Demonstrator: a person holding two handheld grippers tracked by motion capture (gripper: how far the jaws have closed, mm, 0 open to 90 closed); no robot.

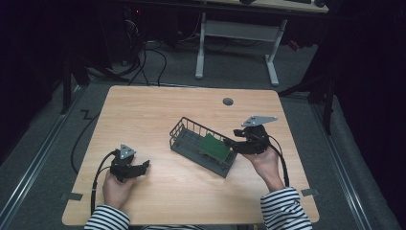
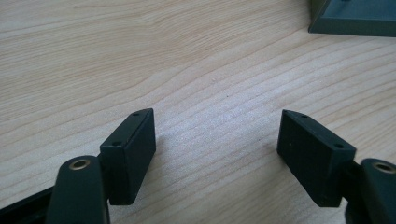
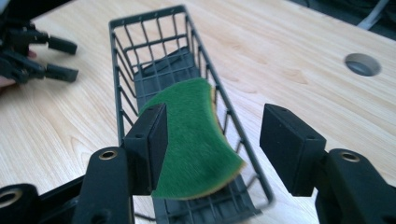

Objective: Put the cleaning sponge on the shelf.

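Note:
A dark wire basket (image 1: 184,125) lies at an angle in the middle of the wooden table. A green sponge (image 1: 214,146) with a tan underside rests in its near end, leaning up over the rim. In the right gripper view the sponge (image 3: 196,140) lies in the basket (image 3: 149,28), just beyond my right gripper (image 3: 215,121), which is open with its jaws on either side of the sponge's near edge without pressing it. From the high view, my right gripper (image 1: 229,143) sits at the basket's right end. My left gripper (image 1: 143,166) rests open and holding nothing on the table at the left, jaws (image 2: 217,119) wide apart over bare wood.
A round cable hole (image 1: 228,101) sits near the table's far edge. A corner of the basket (image 2: 355,21) shows at the top right of the left gripper view. Cables trail from both grippers. Behind the table stands a white desk frame (image 1: 237,43) on grey floor.

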